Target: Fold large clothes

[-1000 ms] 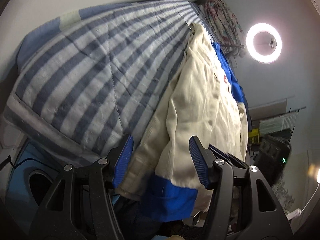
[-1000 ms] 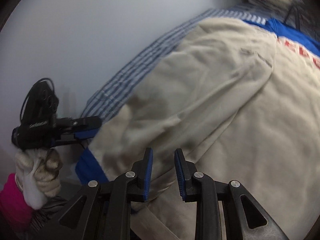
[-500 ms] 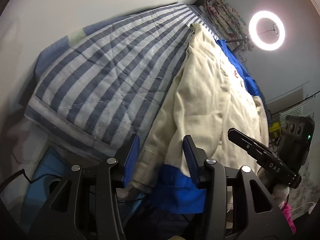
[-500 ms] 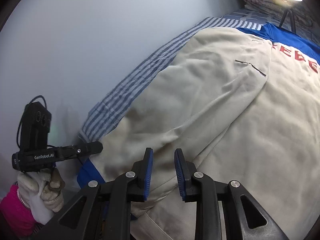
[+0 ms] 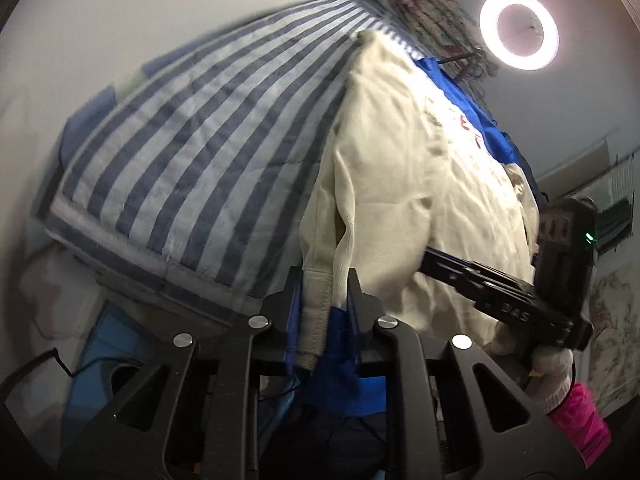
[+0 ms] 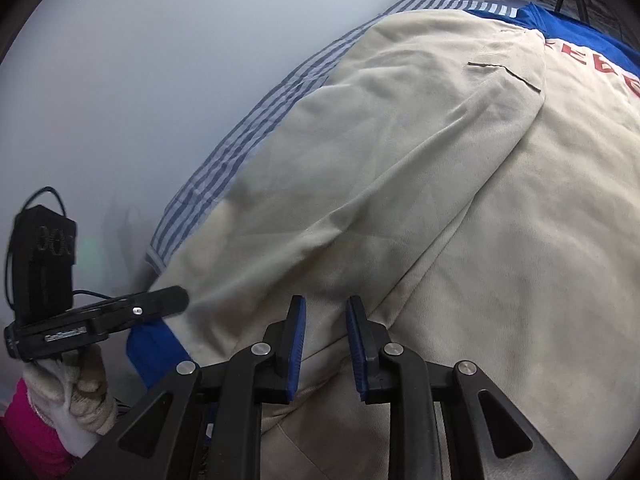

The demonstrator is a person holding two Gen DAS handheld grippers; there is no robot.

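Observation:
A large cream jacket (image 5: 400, 184) with blue trim and red lettering lies on a blue-and-white striped bedspread (image 5: 208, 152). It fills the right wrist view (image 6: 420, 208). My left gripper (image 5: 323, 304) is shut on the jacket's sleeve cuff at the bed's near edge, cream and blue cloth bunched between the pads. My right gripper (image 6: 325, 332) hovers over the jacket's lower hem, its jaws a narrow gap apart with nothing between them. Each gripper shows in the other's view: the right one (image 5: 504, 300), the left one (image 6: 100, 316).
A lit ring light (image 5: 519, 35) stands beyond the bed's far end beside a patterned cloth heap (image 5: 436, 28). A pale wall (image 6: 160, 80) runs along the bed's far side. Blue items (image 5: 104, 356) sit on the floor below the bed edge.
My left gripper has closed from wide open onto the sleeve cuff. My right gripper has moved closer over the jacket, its jaw gap unchanged.

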